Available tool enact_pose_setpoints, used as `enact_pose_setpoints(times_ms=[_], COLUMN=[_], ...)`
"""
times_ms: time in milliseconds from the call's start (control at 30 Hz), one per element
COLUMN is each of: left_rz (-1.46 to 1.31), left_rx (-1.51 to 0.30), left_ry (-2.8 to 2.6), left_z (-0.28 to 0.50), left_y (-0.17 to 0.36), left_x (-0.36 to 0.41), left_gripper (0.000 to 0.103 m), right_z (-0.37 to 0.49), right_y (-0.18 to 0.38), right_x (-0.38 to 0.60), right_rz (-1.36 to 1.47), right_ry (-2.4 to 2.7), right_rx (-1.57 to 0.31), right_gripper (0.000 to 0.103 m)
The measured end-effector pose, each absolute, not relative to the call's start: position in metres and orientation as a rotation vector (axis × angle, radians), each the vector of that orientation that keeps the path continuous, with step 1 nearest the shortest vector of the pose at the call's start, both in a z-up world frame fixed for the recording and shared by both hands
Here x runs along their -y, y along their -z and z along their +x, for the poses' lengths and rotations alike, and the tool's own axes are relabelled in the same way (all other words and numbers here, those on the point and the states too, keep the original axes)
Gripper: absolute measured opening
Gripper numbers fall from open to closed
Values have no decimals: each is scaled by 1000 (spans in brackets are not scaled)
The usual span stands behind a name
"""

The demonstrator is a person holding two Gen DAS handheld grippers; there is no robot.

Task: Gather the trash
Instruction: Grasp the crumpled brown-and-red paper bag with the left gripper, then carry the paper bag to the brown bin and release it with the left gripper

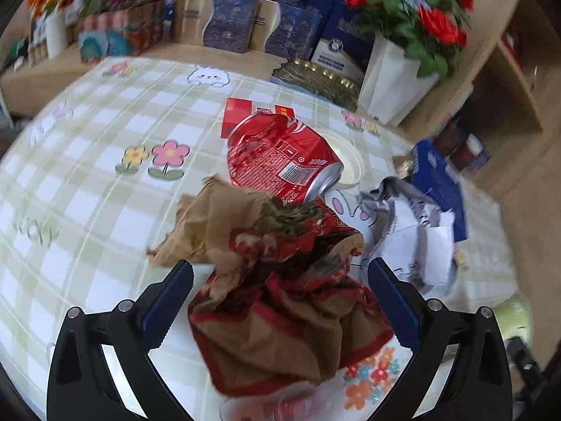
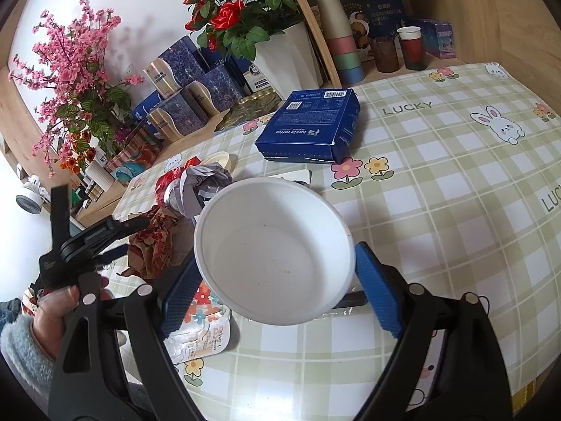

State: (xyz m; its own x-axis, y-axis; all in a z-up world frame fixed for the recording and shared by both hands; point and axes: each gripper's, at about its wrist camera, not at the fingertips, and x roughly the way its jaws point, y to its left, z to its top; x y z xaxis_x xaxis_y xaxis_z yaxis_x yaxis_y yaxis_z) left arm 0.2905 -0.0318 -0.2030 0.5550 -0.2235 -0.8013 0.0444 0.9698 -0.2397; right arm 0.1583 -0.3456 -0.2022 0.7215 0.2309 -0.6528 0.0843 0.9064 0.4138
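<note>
A crumpled brown-and-red paper wrapper (image 1: 280,298) lies on the checked tablecloth (image 1: 87,193) between the spread fingers of my left gripper (image 1: 280,265), which is open; its pads do not press the paper. Beyond the wrapper lie a crushed red can (image 1: 280,154) and a wad of white-grey paper (image 1: 410,231). My right gripper (image 2: 280,256) is shut on a white bowl (image 2: 273,249), which is empty and tilted above the table. In the right wrist view the left gripper (image 2: 94,242) shows at the left over the wrapper (image 2: 154,245), a hand (image 2: 63,301) on its handle.
A blue coffee box (image 2: 312,126) lies flat mid-table, and a red box (image 1: 238,112) sits behind the can. A flattened foil-lidded cup (image 2: 200,333) lies under the right gripper's left finger. Gift boxes, a white pot of red roses (image 2: 291,52) and stacked cups (image 2: 343,45) line the back.
</note>
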Motion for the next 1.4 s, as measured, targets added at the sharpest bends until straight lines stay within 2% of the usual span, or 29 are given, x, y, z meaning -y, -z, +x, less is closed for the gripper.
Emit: enact_pose_setpoints(times_ms=[133, 267, 400, 433, 767, 1400], left_rz=[-144, -216, -243, -233, -284, -168], left_rx=[-1014, -1028, -981, -976, -984, -784], left_ry=[106, 80, 102, 109, 191, 409], left_z=[303, 307, 299, 296, 275, 184], left_y=[214, 225, 214, 209, 198, 102], left_x=[40, 29, 22, 22, 5, 15], left_gripper=[97, 96, 61, 60, 58, 58], right_z=[158, 157, 155, 154, 128, 87], right_y=[206, 205, 201, 198, 173, 143], right_x=[349, 351, 352, 351, 335, 304], right_rz=[458, 452, 454, 448, 392, 328], right_ry=[-79, -74, -63, -65, -80, -141], right_rx=[-774, -777, -783, -781, -759, -729], right_gripper=[84, 84, 84, 84, 84, 84])
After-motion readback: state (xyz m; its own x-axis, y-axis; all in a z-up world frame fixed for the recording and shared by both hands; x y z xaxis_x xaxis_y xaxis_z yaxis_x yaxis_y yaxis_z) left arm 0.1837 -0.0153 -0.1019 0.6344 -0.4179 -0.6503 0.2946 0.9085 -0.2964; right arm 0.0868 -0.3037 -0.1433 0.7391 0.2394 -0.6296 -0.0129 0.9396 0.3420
